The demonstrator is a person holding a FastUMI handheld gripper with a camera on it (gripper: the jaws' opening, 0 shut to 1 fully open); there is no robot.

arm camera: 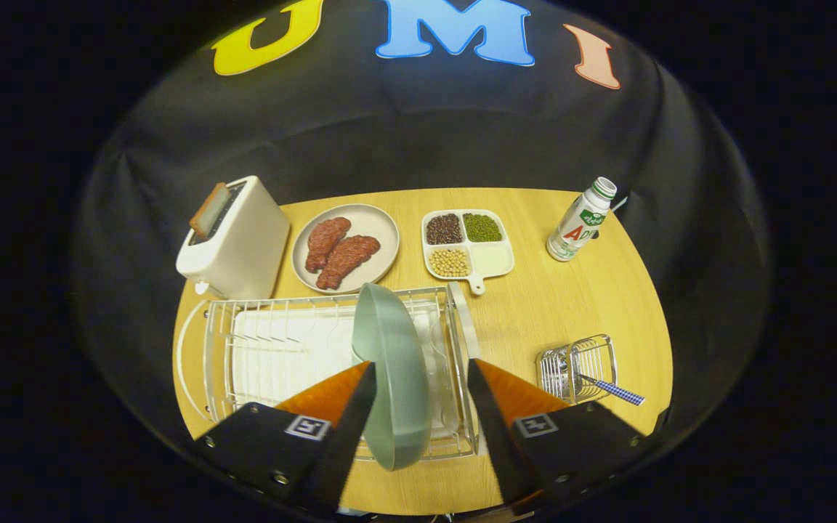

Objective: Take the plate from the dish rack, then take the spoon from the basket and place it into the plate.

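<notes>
Looking forward along the tool, its two fingers are spread apart above a round light wooden desk. A pale green round plate stands on edge between the fingers, close against the left one with a gap to the right one; whether the left finger touches it cannot be told, so the tool is released, not gripping. The plate sits in a white wire dish rack that lies just ahead of the fingers. To the right of the rack, beside the right finger, is a small silver wire basket with a spoon with a blue checked handle poking out of it. Beyond the rack stand a cream toaster with a slice of bread in its slot, a beige plate holding two pieces of red meat, a white divided tray of beans and grains, and, well off to the right, a white bottle with a green cap.
</notes>
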